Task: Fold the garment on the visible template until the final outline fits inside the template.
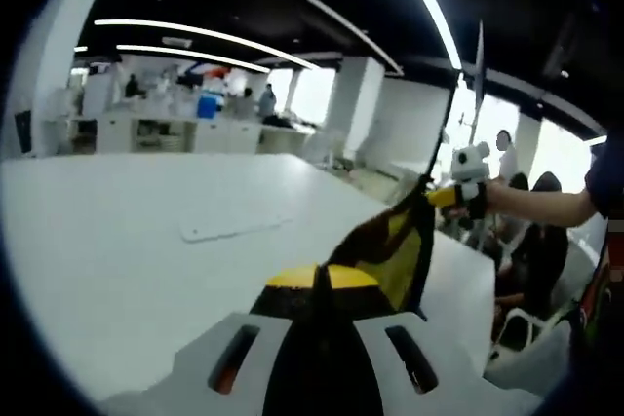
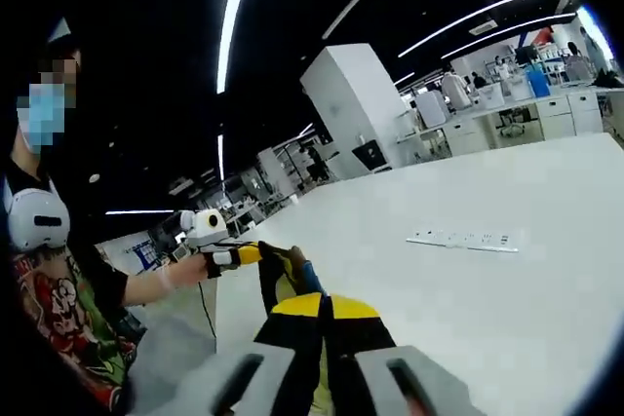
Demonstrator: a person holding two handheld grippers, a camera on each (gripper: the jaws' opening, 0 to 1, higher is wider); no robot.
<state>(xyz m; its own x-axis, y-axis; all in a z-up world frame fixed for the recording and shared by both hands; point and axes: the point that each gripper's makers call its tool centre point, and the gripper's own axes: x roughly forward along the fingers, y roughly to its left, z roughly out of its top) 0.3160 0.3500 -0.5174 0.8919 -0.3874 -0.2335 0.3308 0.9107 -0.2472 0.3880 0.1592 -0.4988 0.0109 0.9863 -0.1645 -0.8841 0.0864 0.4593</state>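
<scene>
A black and yellow garment (image 1: 402,241) hangs stretched between my two grippers, lifted above the white table (image 1: 117,241). In the left gripper view my left gripper (image 1: 322,278) is shut on one edge of the cloth, its yellow tips pressed together. The right gripper (image 1: 444,197) pinches the far end, held by a hand at the right. In the right gripper view my right gripper (image 2: 325,307) is shut on the garment (image 2: 283,280), which runs left to the left gripper (image 2: 244,255). A bit of blue shows in the cloth there.
A flat white power strip (image 1: 234,226) (image 2: 463,239) lies on the table (image 2: 507,319). The person (image 2: 58,309) in a printed shirt stands at the table's edge. Seated people (image 1: 526,241) are beyond the table's right end. Desks and white pillars fill the background.
</scene>
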